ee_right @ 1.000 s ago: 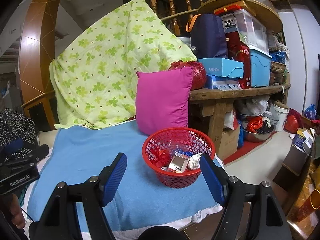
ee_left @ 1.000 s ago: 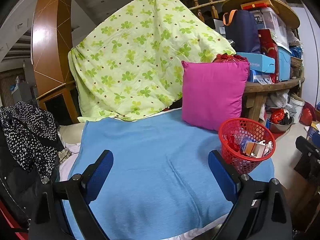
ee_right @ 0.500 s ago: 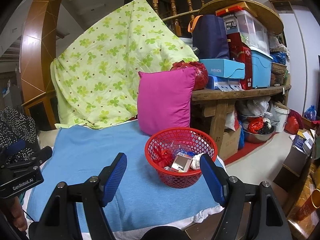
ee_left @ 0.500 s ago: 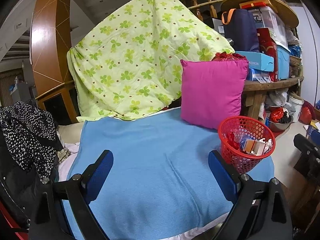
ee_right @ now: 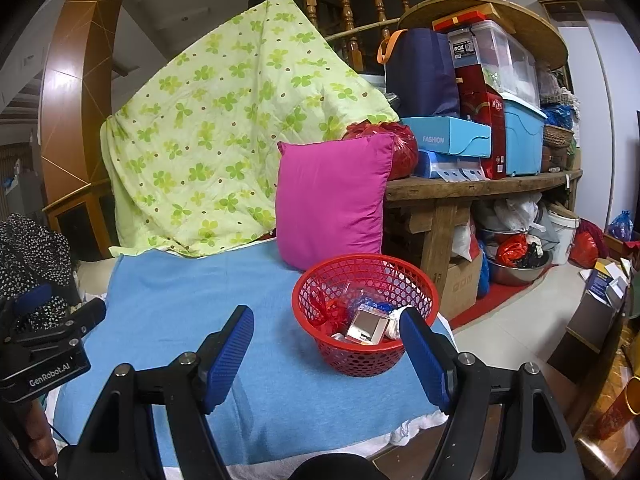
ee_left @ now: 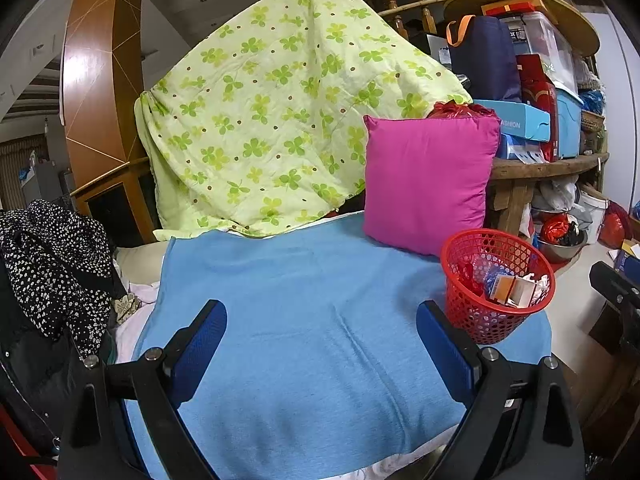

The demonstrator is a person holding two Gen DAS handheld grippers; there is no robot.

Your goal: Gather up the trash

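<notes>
Red plastic mesh forms the basket (ee_right: 364,316) that sits near the right front corner of the blue blanket (ee_right: 192,320), and it holds a jumble of trash (ee_right: 366,322): a small cardboard box, crumpled red wrapping, bits of blue and white. Just behind the basket a pink cushion (ee_right: 332,196) stands upright, leaning against the edge of a wooden table (ee_right: 480,188) piled with boxes, a dark bag and plastic bins. A pale green quilt (ee_right: 224,128) printed with clover leaves drapes down from the stair railing to the back edge of the blanket. The right gripper (ee_right: 326,354) hovers low over the blanket's front edge with its blue fingers (ee_right: 228,356) spread wide and nothing between them, the basket just beyond its right finger. The left gripper (ee_left: 320,350) is further left, fingers likewise spread and empty over bare blanket. A black speckled garment (ee_left: 52,264) is heaped at the far left.
</notes>
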